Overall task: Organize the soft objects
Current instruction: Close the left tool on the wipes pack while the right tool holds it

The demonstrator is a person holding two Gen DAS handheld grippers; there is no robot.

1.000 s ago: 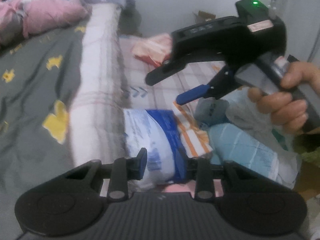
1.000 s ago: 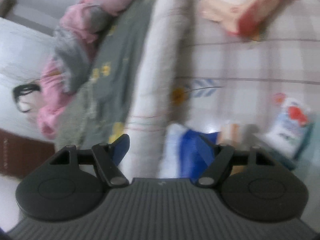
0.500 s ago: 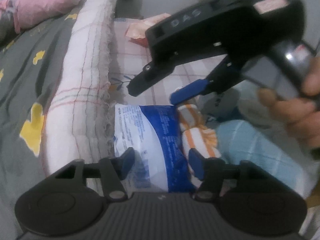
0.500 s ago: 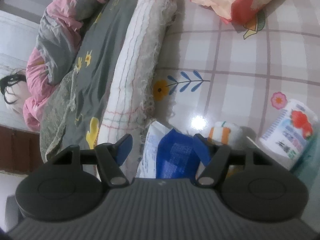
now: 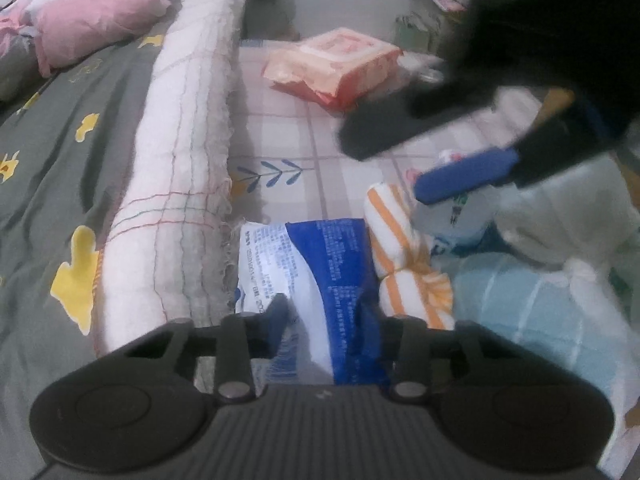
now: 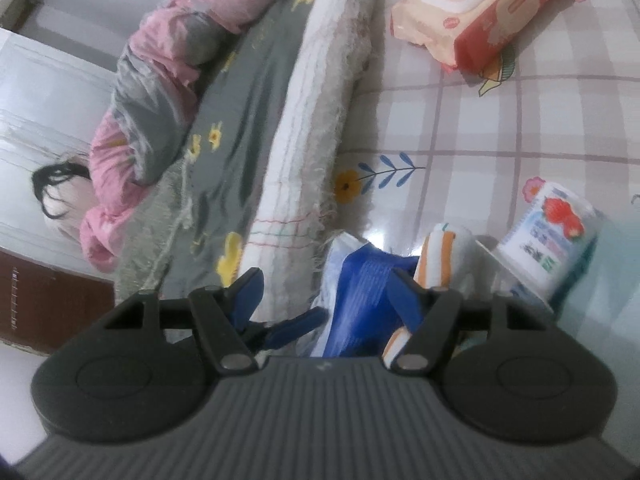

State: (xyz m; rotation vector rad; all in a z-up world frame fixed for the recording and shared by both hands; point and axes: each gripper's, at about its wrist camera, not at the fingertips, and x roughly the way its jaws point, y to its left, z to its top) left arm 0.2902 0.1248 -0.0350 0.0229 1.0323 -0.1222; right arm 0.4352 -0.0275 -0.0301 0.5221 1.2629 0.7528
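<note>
At far left lies a grey bedspread (image 5: 48,184) with yellow shapes, and a pink quilt (image 5: 80,28) is bunched at its far end. Just right of the spread runs a long rolled white blanket (image 5: 176,168) with thin coloured stripes and a frayed edge; it borders a checked floor mat (image 5: 304,136) printed with small flowers.

On the mat, the blue-and-white plastic pack (image 5: 320,276) lies near, its left edge touching the blanket's fringe. Just right of it, touching, is an orange-and-white striped rolled cloth (image 5: 404,256). Farther right sit a small tissue pack (image 6: 548,232) with a red print, a pale blue checked bundle (image 5: 540,320) and a crumpled white plastic bag (image 5: 560,216), all crowded together. Far across the mat lies a pink wet-wipes pack (image 5: 336,64), well apart from the rest.

The left gripper (image 5: 324,316) has just been closing and its blue pads now pinch the near end of the blue-and-white pack, the wrapper creased between them. The right gripper (image 6: 324,296) hangs above the same pack, blurred in the left wrist view; its jaws stand half spread. In its own view the pack and the striped cloth show between the fingers, but the pads press on nothing, and a blue finger of the left gripper shows below its left finger.
</note>
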